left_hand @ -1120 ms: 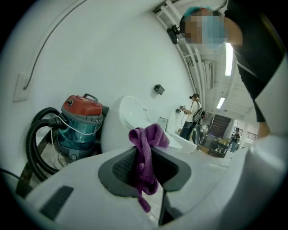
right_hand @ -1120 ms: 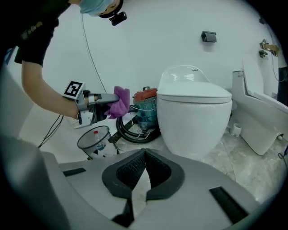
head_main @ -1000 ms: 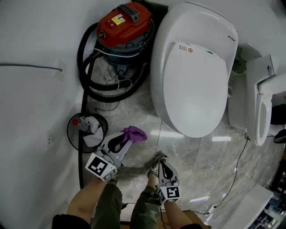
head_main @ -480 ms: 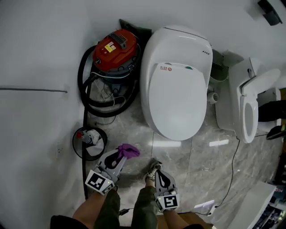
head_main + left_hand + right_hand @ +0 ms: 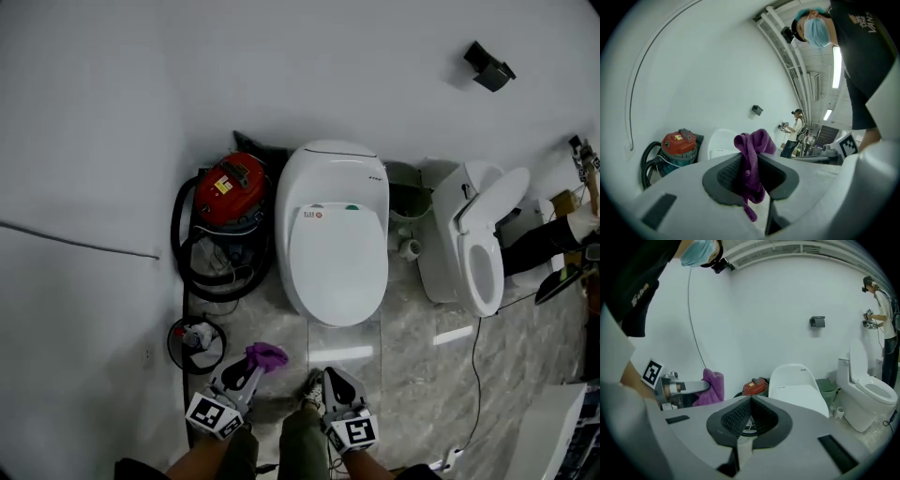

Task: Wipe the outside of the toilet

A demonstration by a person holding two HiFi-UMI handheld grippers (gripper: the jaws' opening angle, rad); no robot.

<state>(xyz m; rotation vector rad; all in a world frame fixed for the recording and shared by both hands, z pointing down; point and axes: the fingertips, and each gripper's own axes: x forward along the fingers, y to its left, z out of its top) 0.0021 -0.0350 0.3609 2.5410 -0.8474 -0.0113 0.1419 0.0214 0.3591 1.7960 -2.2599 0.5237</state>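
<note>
The white toilet stands against the wall with its lid down, also seen in the left gripper view and the right gripper view. My left gripper is low in front of it, shut on a purple cloth that bunches out of the jaws. My right gripper is beside it near my shoe, well short of the toilet. Its jaws meet with nothing between them. From the right gripper view the purple cloth hangs at the left.
A red vacuum with a black hose sits left of the toilet. A small black bin is on the floor near my left gripper. To the right are a green bin and a second toilet with its lid up.
The head view has drawn back from the toilet, which now looks smaller and farther away. Both grippers stay low by my feet, the left still holding the cloth.
</note>
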